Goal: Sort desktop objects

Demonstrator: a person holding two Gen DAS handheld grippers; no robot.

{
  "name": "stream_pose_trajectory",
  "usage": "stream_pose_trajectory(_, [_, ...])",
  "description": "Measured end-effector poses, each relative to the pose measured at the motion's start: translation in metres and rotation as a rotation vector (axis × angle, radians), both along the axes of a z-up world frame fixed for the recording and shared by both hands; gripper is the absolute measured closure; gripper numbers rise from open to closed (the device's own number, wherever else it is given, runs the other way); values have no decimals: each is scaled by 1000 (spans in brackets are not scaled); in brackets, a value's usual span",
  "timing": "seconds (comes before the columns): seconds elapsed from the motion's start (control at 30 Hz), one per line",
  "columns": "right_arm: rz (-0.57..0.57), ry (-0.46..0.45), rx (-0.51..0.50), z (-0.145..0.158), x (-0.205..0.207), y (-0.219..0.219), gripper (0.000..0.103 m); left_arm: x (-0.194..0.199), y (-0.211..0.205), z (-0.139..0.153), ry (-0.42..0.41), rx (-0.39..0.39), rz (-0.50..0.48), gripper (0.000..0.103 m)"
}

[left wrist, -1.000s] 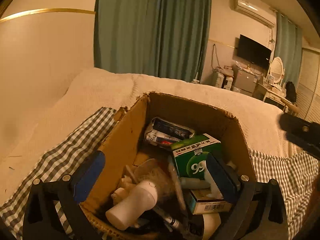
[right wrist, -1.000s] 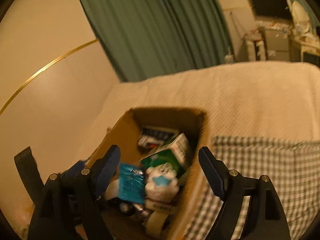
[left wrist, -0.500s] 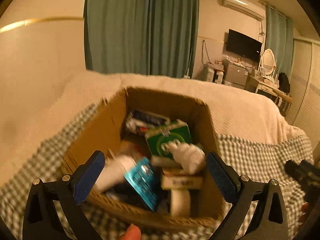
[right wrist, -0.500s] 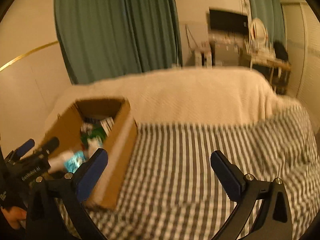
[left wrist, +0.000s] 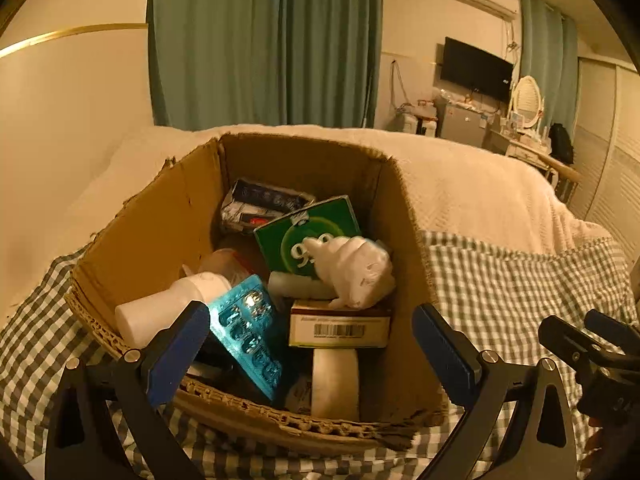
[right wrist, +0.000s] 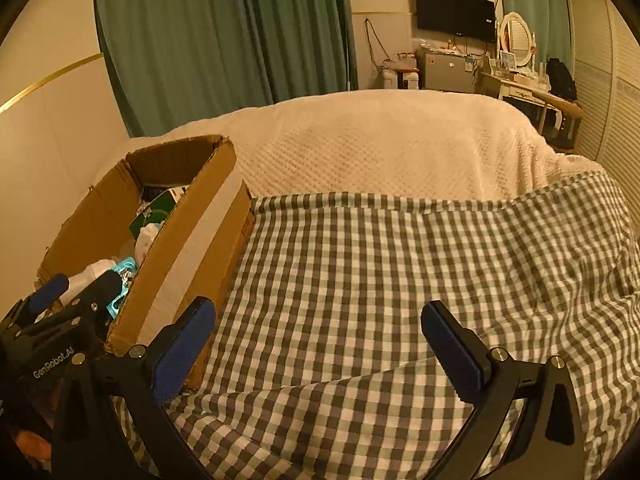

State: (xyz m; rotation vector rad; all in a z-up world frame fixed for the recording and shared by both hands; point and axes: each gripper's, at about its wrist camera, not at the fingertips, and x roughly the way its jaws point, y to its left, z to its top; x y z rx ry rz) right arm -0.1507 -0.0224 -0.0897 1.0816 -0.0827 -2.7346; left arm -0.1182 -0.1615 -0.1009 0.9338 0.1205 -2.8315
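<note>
An open cardboard box (left wrist: 160, 232) stands on the checked cloth and holds several items: a green carton (left wrist: 288, 236), a white crumpled bag (left wrist: 352, 268), a blue blister pack (left wrist: 248, 332), a white bottle (left wrist: 164, 312), a barcoded box (left wrist: 340, 328) and a tape roll (left wrist: 334, 384). My left gripper (left wrist: 312, 352) is open and empty just above the box's near edge. My right gripper (right wrist: 320, 348) is open and empty over bare checked cloth (right wrist: 360, 280), right of the box (right wrist: 188, 248).
A cream quilted blanket (right wrist: 380, 144) covers the bed behind the cloth. Green curtains, a wall and a dresser with a TV stand at the back. The left gripper's body shows at the lower left of the right wrist view (right wrist: 48, 344).
The right gripper let go of the blue blister pack and the white bag into the box, then swung right over the cloth. The left gripper pulled back from the box.
</note>
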Motion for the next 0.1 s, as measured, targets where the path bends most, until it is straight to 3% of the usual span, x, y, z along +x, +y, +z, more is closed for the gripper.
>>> stream_pose_trajectory(0.1, [5,0,12,-4,0,-6,1,1,6,1,1,-30,-31,0])
